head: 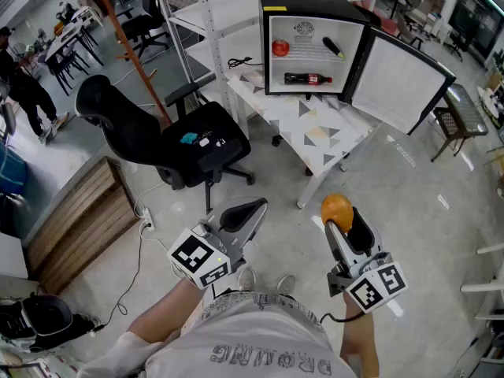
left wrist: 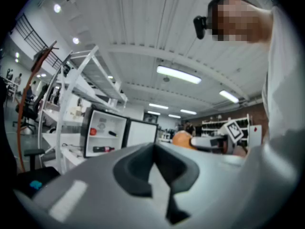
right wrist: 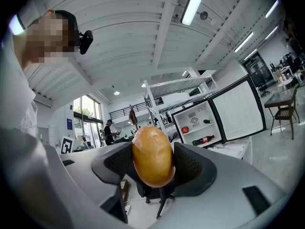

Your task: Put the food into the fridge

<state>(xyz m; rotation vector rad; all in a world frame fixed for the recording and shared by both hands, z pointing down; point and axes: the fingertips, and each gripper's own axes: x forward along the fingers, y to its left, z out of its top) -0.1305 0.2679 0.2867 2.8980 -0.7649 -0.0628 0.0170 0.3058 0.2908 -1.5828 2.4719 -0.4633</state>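
My right tool clamps a smooth, glossy, egg-shaped orange-brown food between wide-set pads, well apart from the open fridge. My left tool is closed and empty.

A pale grey polished floor fills most of the head view, with a black office chair left of centre and a slatted wooden crate at the lower left. A white table with a triangle-patterned top stands at upper centre beside a white metal rack and a slanting orange pole, while desks and dark chairs crowd the upper left corner. Overhead, a white ribbed ceiling carries long strip lights, and tall windows glow at the left of the right gripper view.
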